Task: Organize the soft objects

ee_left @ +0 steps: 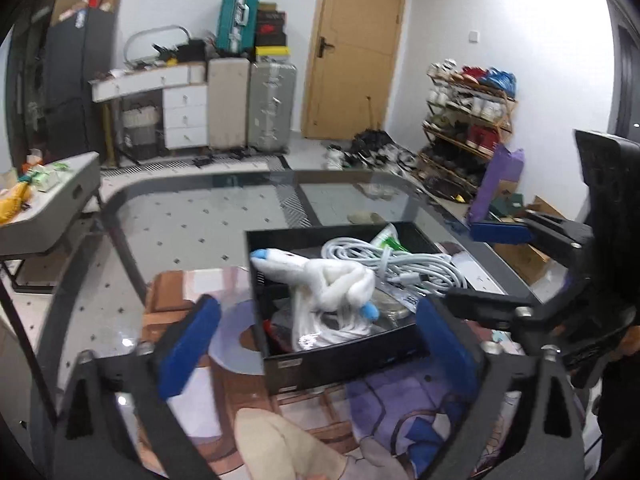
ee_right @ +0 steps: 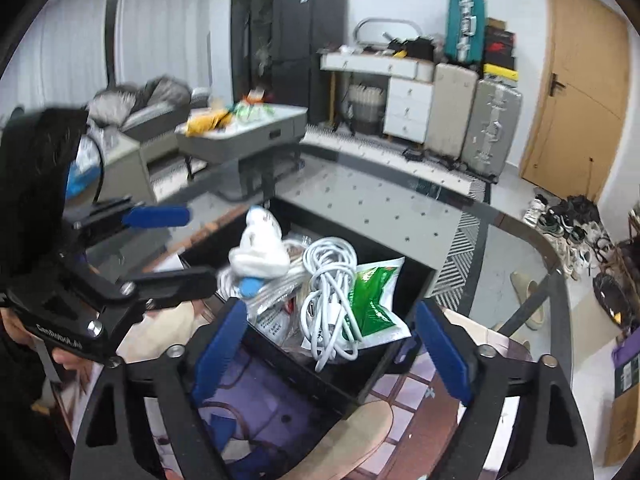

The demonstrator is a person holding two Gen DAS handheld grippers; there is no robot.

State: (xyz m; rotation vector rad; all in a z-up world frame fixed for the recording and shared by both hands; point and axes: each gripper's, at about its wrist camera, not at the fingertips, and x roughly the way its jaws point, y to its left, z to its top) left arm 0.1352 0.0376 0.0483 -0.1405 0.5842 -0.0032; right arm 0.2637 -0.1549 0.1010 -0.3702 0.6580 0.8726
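Observation:
A white plush toy with blue tips [ee_left: 320, 276] lies in an open black box [ee_left: 276, 356] on the glass table, on top of white coiled cables [ee_left: 400, 264]. It also shows in the right wrist view [ee_right: 258, 250], beside the cables [ee_right: 328, 276] and a green and white packet [ee_right: 376, 296]. My left gripper [ee_left: 316, 344] is open and empty, its blue pads either side of the box's near edge. My right gripper [ee_right: 332, 356] is open and empty over the box's near wall [ee_right: 320, 384]. A beige soft item [ee_left: 280, 444] lies below the left gripper.
The glass table [ee_left: 192, 208] has a dark rim. A grey side table with snacks [ee_right: 244, 132] stands behind. Suitcases [ee_left: 272, 104], a white drawer unit [ee_left: 184, 116], a shoe rack [ee_left: 468, 120] and a wooden door [ee_left: 352, 48] line the room.

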